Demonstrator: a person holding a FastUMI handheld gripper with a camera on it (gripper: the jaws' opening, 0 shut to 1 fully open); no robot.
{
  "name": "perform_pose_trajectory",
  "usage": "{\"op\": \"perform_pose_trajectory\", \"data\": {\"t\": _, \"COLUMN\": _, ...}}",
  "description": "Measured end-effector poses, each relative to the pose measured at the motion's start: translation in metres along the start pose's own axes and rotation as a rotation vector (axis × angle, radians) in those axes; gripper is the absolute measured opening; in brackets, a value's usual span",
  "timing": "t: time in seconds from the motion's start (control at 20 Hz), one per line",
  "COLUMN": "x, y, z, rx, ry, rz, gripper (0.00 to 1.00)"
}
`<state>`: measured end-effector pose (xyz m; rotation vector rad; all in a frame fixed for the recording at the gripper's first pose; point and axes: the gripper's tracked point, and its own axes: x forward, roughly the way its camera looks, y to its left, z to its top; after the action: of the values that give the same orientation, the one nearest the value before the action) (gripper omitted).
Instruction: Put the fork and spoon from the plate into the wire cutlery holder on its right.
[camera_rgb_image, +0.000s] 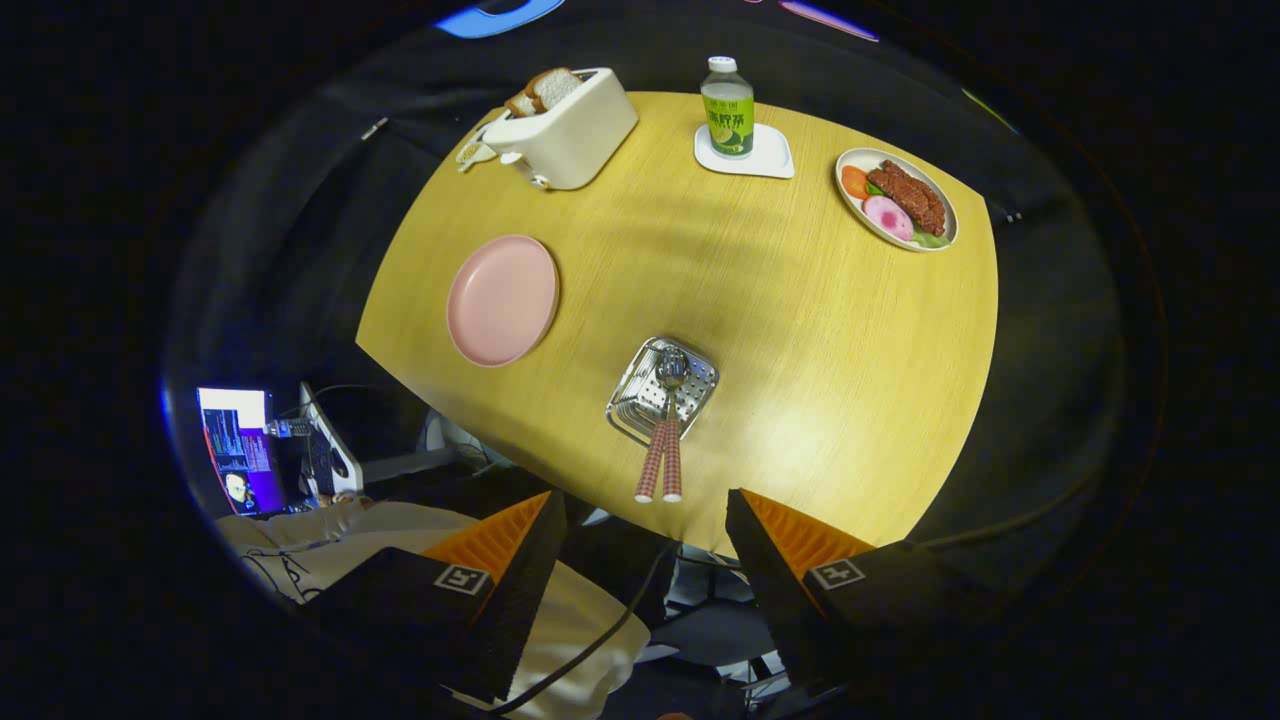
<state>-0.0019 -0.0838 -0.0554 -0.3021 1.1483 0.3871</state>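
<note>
The tongs (645, 540) hang spread and empty at the bottom of the frame, above the worktop's (820, 330) near edge. Just ahead at centre, the fork (652, 462) and spoon (672, 420) sit in the holder (662, 388). The plate (502, 300) lies bare at centre left.

Matt wood-grain table (800, 300); shiny perforated metal holder (662, 390); smooth matt plate (502, 300); glossy plastic toaster (570, 130).

Gripper (645, 535): two wedge-shaped fingers, ridged inner pads, set apart; square coded marker on each; dark cable trailing beneath.
</note>
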Motion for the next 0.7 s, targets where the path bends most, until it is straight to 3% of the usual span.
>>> {"op": "perform_pose_trajectory", "data": {"t": 0.25, "x": -0.031, "y": 0.01, "z": 0.023, "rx": 0.047, "ry": -0.279, "rz": -0.049, "gripper": 0.99}}
{"op": "perform_pose_trajectory", "data": {"t": 0.5, "x": -0.085, "y": 0.02, "z": 0.099, "rx": 0.194, "ry": -0.733, "rz": -0.102, "gripper": 0.99}}
{"op": "perform_pose_trajectory", "data": {"t": 0.7, "x": -0.129, "y": 0.037, "z": 0.125, "rx": 0.217, "ry": -0.938, "rz": -0.155, "gripper": 0.99}}
